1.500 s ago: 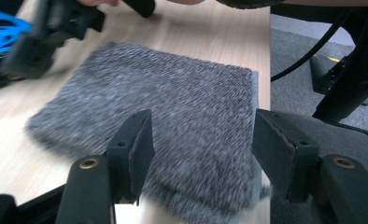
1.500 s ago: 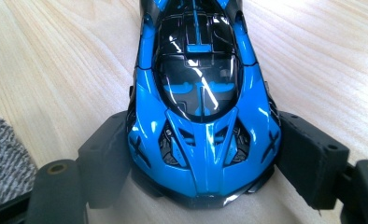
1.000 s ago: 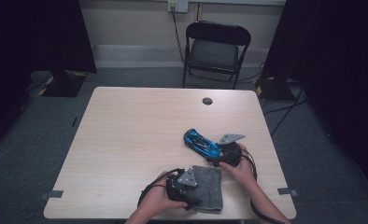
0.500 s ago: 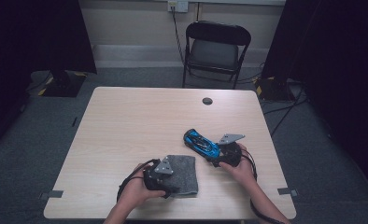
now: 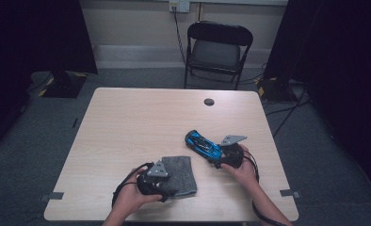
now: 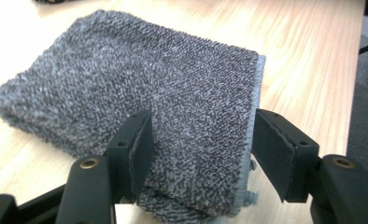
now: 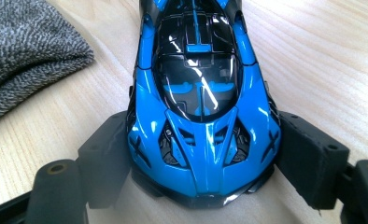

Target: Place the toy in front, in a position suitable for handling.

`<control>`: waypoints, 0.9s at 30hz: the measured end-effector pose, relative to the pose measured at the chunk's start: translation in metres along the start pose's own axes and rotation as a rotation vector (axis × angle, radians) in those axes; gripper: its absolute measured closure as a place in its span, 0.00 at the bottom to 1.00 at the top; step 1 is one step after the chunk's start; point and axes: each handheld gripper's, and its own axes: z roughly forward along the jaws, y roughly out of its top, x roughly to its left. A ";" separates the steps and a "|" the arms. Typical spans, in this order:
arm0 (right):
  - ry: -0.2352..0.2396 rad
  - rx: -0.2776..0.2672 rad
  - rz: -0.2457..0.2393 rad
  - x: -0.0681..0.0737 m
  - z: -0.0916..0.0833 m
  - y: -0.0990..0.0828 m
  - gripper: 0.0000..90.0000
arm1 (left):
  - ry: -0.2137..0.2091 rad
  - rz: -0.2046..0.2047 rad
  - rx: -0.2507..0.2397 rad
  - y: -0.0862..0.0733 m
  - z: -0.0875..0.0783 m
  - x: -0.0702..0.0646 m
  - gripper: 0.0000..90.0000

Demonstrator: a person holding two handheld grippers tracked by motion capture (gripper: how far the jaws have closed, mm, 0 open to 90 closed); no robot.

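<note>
Jaws of the left gripper (image 6: 198,154), half open and just closing, straddled the cloth (image 6: 140,93); the right gripper (image 7: 205,158) clamped the car (image 7: 198,93).

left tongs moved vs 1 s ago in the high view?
Yes. The left tongs slid left along the table's near edge, off the middle of the grey cloth to its left end. Their jaws straddle the cloth's corner, just closing slightly.

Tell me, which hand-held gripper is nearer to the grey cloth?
Left. The left hand-held gripper has the grey cloth between its jaws at the folded end. The right hand-held gripper is beside the cloth, clamped on the blue toy car.
</note>
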 end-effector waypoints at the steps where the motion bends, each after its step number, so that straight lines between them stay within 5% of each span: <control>1: 0.000 0.000 -0.001 0.000 0.000 0.000 0.26 | 0.003 0.010 0.021 -0.001 0.000 0.000 0.45; 7: -0.001 0.002 0.000 0.000 0.000 0.000 0.26 | 0.044 0.015 0.039 -0.010 -0.004 0.010 0.42; 9: -0.001 0.002 0.001 0.000 0.000 0.000 0.26 | 0.089 0.015 0.064 -0.012 -0.009 0.016 0.39; 13: -0.001 0.002 0.001 0.000 0.000 0.000 0.26 | 0.123 -0.023 0.073 -0.021 -0.014 0.029 0.37; 23: -0.001 0.001 0.001 0.000 0.000 0.000 0.26 | 0.215 -0.108 0.023 -0.031 -0.024 0.062 0.37; 27: -0.001 0.002 0.001 0.000 0.000 0.000 0.26 | 0.241 -0.136 -0.013 -0.031 -0.032 0.064 0.37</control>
